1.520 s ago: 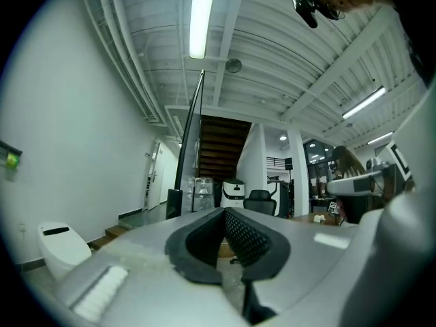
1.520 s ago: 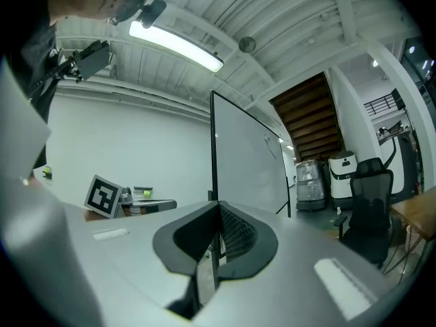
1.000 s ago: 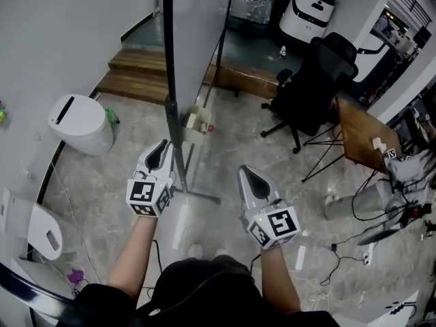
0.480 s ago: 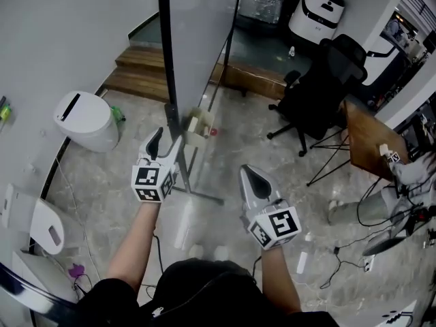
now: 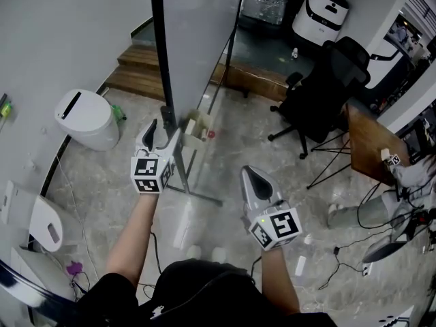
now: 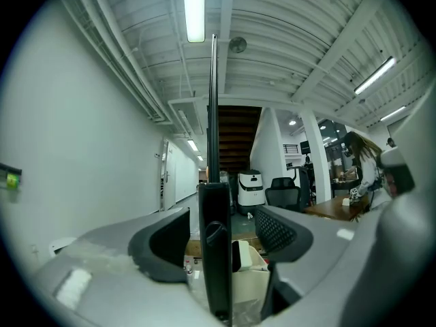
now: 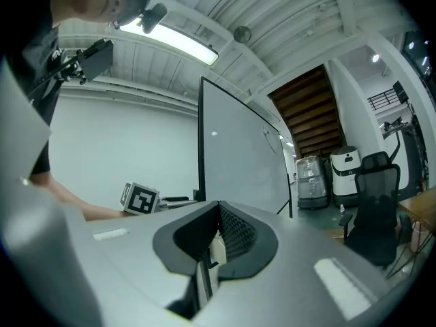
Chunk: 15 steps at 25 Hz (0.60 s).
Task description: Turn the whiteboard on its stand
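Left gripper view: left gripper (image 6: 221, 236) jaws spread wide, just been opening. Black edge frame (image 6: 215, 251) of whiteboard (image 5: 197, 39) stands between them. Pads clear of frame on both sides, nothing pinched. Frame's long axis upright, square across jaws' closing line.

Head view: right gripper (image 5: 253, 180) fingers pressed together, empty, well right of frame, nearer person. Beyond frame, whiteboard runs away on stand (image 5: 199, 196).

Judgement: left hand nearer; close on frame, then swing.
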Tool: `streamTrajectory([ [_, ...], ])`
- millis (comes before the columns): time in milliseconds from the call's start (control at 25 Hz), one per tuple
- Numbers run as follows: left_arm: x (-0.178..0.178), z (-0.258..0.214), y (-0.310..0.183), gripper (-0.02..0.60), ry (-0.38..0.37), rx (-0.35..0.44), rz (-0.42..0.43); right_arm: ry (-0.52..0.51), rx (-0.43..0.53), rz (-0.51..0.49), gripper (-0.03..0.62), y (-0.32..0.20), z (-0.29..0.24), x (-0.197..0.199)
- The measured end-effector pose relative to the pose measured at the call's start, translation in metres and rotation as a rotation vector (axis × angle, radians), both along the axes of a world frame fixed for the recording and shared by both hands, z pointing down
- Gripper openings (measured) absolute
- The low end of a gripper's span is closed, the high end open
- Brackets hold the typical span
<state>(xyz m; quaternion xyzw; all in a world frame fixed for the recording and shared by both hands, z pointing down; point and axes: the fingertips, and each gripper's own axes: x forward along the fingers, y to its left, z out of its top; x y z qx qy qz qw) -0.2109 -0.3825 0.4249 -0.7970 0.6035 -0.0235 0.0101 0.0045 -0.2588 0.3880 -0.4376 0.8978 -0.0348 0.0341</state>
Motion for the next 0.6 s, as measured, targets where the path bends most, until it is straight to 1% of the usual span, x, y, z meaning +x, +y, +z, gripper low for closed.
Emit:
streamTrajectory([
  [360, 0.004, -0.010, -0.015, 0.307, -0.031, 0.024, -0.006, 0.003, -0.013, 0.008, 0.009, -0.003, 0.006, 0.012],
  [600, -0.001, -0.015, -0.027, 0.295, -0.045, 0.032, -0.023, 0.011, -0.024, 0.016, 0.009, -0.001, 0.009, 0.017],
])
